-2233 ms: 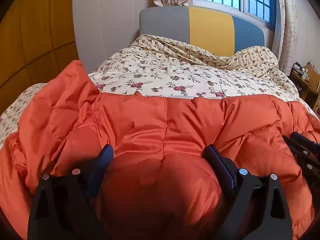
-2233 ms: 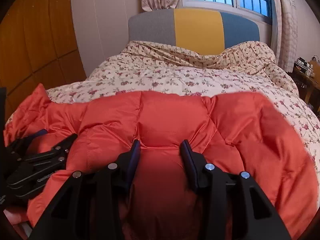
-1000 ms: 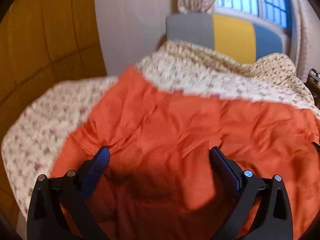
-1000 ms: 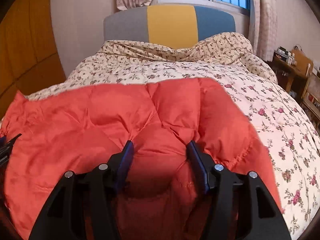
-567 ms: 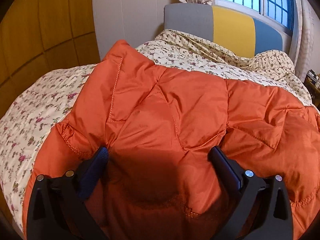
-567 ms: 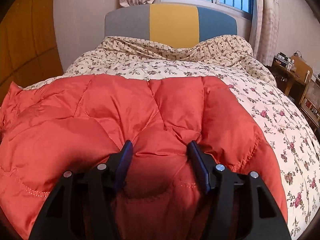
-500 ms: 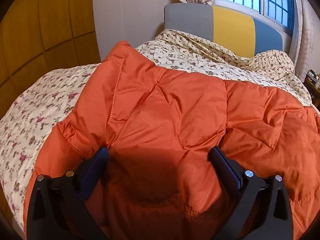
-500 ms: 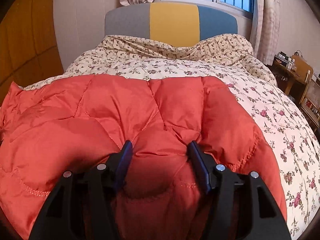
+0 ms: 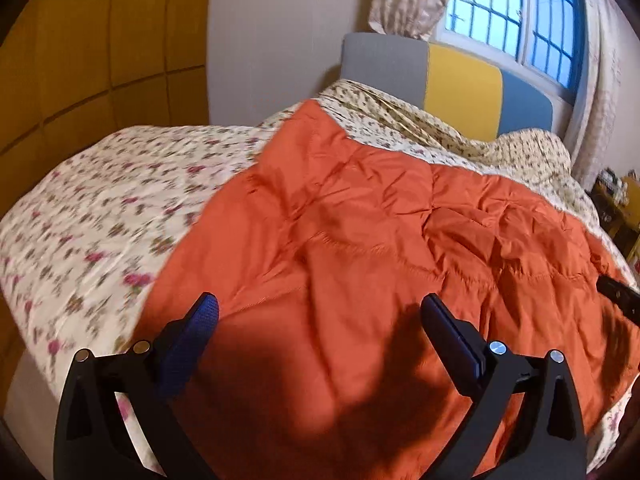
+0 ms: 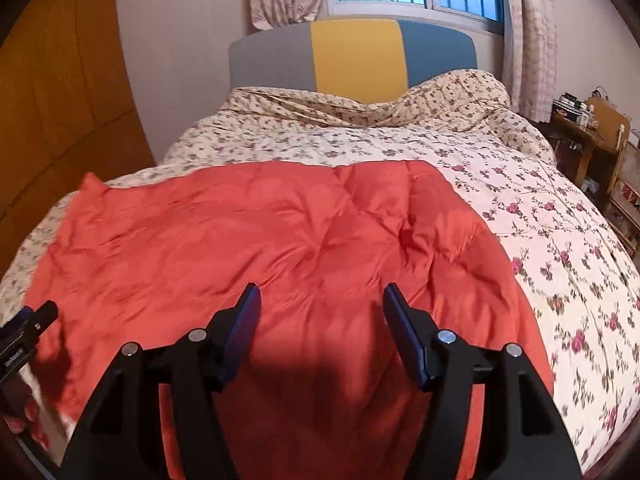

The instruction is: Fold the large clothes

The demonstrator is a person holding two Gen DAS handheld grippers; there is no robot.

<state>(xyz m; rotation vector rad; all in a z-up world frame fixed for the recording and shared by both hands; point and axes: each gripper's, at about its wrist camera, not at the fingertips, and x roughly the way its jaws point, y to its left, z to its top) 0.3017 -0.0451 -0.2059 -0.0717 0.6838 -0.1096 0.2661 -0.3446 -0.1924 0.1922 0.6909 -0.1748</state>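
An orange quilted puffer jacket [image 9: 360,248] lies spread flat across the near end of the bed; it also shows in the right wrist view [image 10: 280,240]. My left gripper [image 9: 320,312] is open and empty, raised above the jacket's left part. My right gripper [image 10: 320,300] is open and empty, raised above the jacket's right part. The tip of the right gripper shows at the right edge of the left wrist view [image 9: 620,296]; the left gripper shows at the left edge of the right wrist view [image 10: 24,328].
The jacket rests on a floral quilt [image 10: 560,240] covering the bed [image 9: 80,220]. A grey, yellow and blue headboard [image 10: 352,56] stands under a window. A wooden wardrobe [image 9: 80,48] is at left. A cluttered side table [image 10: 588,128] stands at right.
Both grippers have opened wider, let go of the jacket and lifted back. The jacket dropped from a bunched, held-up shape and now lies flatter on the quilt.
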